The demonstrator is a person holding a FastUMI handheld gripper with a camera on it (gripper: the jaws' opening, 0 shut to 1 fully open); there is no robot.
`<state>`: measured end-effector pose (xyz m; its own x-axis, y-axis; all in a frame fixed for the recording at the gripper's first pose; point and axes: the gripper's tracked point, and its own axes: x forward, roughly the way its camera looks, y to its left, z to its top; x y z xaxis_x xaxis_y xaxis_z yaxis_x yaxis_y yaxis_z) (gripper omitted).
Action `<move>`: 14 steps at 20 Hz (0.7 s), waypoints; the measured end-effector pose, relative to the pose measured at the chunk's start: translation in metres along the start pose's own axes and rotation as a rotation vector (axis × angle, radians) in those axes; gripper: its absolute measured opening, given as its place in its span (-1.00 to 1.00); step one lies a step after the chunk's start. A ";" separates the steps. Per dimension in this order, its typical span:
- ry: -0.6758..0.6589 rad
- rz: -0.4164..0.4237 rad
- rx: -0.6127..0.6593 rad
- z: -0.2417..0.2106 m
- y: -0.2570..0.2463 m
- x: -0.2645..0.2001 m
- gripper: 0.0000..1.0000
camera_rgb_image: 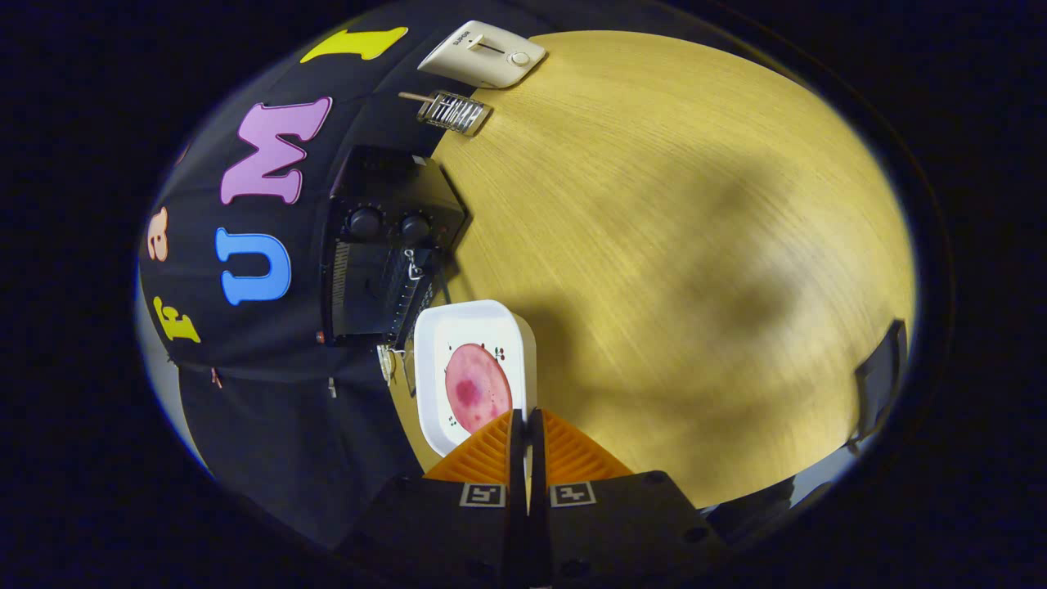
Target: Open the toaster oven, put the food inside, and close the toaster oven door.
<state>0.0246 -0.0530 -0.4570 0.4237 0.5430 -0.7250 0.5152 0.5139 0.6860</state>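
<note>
A white square plate carrying a round pink slice of food sits just ahead of my fingers, and its near rim runs in between them. My gripper is shut on that rim. The plate casts a shadow on the wooden table. Just beyond the plate stands the black toaster oven against the booth's wall, with two round knobs on its front. Below the knobs I make out rack bars. I cannot tell how the oven's door stands.
Past the oven, a small wire rack with a wooden handle lies on the table, and a white flat appliance lies behind it. A dark object stands at the table's far right edge. Bare wood spreads to the right of the plate.
</note>
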 end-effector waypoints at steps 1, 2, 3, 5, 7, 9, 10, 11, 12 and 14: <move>-0.016 0.017 0.021 -0.011 0.014 0.005 -0.89; -0.035 0.029 0.042 -0.020 0.026 0.012 -0.89; -0.056 0.037 0.068 -0.027 0.038 0.020 -0.90; -0.101 0.056 0.122 -0.036 0.064 0.040 -0.90; -0.161 0.062 0.162 -0.037 0.085 0.060 -0.90; -0.223 0.047 0.208 -0.031 0.099 0.081 -0.89; -0.253 0.037 0.240 -0.028 0.106 0.092 -0.90; -0.277 0.026 0.269 -0.025 0.114 0.103 -0.89; -0.303 0.012 0.295 -0.020 0.123 0.113 -0.89; -0.349 -0.008 0.326 -0.010 0.142 0.132 -0.89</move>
<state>0.1458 0.0984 -0.4549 0.6147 0.2556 -0.7462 0.7029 0.2517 0.6653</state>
